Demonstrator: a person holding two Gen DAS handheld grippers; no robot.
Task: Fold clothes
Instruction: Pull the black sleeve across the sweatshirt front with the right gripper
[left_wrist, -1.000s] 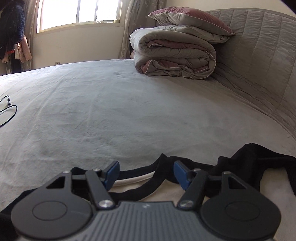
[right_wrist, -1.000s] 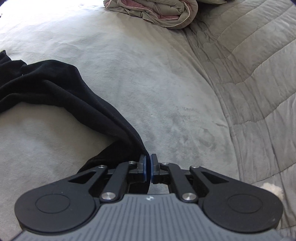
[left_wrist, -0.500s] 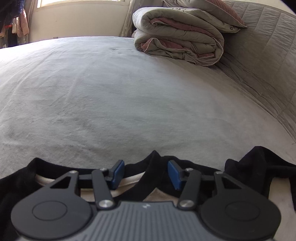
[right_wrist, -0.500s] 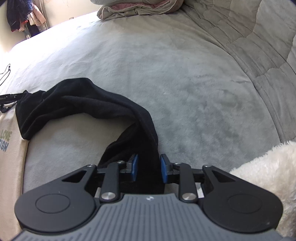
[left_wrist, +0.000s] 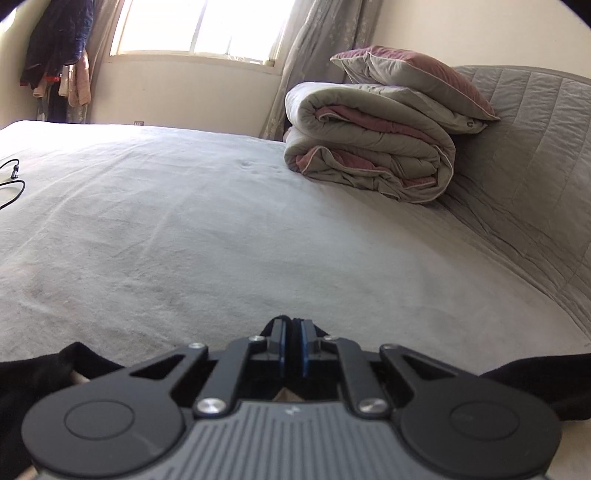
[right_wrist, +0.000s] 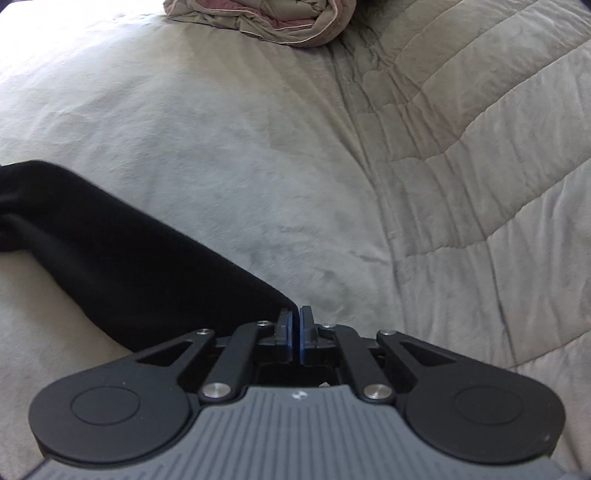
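Black fabric is what both grippers are clamped on: a dark garment lying on the bed, close in under both cameras. In the right wrist view a long sleeve-like stretch of it runs from the left edge down to the right gripper, whose blue-padded fingers are nearly shut, with the black edge reaching right up to the tips. Whether cloth actually sits between the pads can't quite be made out. In the left wrist view the left gripper is pinched on a small peak of the same black cloth, and more of it spreads out low on both sides, with a strip of cream lining showing at the lower left.

Progress-wise, no neat folded stack is seen. The garment looks stretched and rumpled between the two grips, so this is judged mid-fold or mid-straighten, with flattening and folding likely left.

Material looks soft, matte and fleecy, floppy enough to sag. The bed cover is a pale short-pile plush; a quilted grey headboard and a rolled duvet with a pillow on top sit well away.
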